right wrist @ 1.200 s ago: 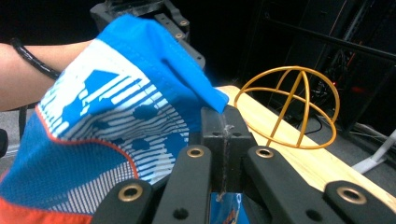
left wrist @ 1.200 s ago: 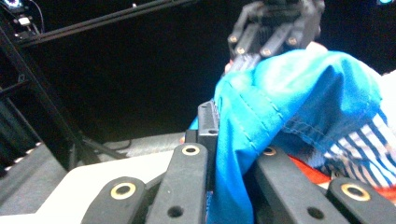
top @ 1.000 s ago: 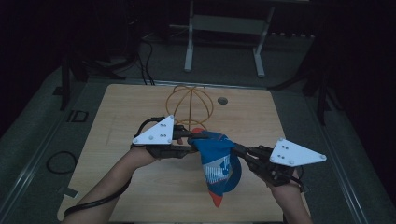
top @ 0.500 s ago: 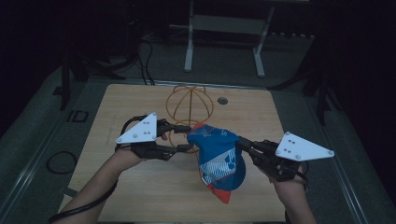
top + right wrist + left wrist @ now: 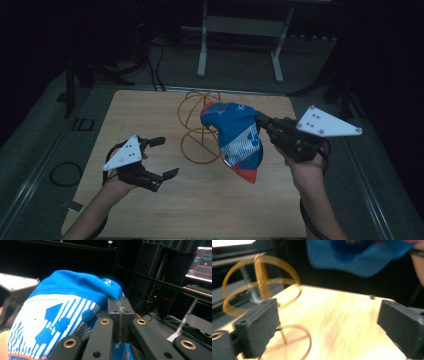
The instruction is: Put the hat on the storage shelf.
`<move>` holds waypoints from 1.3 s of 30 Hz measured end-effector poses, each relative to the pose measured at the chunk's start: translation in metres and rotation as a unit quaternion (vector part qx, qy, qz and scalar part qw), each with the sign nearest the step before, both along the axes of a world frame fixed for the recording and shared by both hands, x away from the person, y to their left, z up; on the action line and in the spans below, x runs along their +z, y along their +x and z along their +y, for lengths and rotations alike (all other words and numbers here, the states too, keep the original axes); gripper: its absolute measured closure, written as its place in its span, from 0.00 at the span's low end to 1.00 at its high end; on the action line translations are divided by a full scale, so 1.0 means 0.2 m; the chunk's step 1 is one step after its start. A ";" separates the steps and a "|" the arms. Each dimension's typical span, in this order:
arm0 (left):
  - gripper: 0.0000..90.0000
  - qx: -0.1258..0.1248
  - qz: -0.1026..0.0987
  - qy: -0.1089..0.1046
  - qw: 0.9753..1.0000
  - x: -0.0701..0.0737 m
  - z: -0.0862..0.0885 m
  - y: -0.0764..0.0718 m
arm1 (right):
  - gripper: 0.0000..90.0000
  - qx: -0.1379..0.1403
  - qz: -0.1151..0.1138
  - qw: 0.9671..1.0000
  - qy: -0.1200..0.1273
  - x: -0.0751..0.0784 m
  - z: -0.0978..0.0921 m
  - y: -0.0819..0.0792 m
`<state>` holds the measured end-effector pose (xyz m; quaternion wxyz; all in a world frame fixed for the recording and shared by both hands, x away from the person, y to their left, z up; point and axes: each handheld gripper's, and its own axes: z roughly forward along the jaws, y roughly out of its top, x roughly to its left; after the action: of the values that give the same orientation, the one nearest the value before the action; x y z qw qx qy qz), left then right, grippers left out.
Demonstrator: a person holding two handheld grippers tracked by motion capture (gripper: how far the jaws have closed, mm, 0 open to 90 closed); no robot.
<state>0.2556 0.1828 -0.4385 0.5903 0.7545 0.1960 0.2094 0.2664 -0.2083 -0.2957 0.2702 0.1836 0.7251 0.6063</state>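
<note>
A blue cap with white print and a red-edged brim hangs above the wooden table, just right of a gold wire stand. My right gripper is shut on the cap's cloth at its right side; in the right gripper view the jaws pinch a fold of the cap. Nearer the front left, my left gripper is open, holding nothing and apart from the cap. Between its wide jaws in the left gripper view lies bare table, with the wire stand to the left and the cap overhead.
A white metal frame stands on the floor beyond the table's far edge. Cables lie on the floor at the left. A lit monitor and dark racks are off to the right in the right gripper view.
My left gripper has let go of the cap, opened, and drawn back to the front left. My right gripper has lifted the cap up and farther back beside the wire stand.
</note>
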 end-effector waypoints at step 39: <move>0.03 0.185 0.012 0.006 0.983 -0.62 0.22 -0.17 | 1.00 -0.027 0.134 0.988 -0.069 -0.17 0.75 0.78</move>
<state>0.2209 0.2266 -0.5632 0.5348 0.7110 0.3378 0.3071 0.4231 -0.0575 -0.3298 0.1986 0.2638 0.7894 0.5175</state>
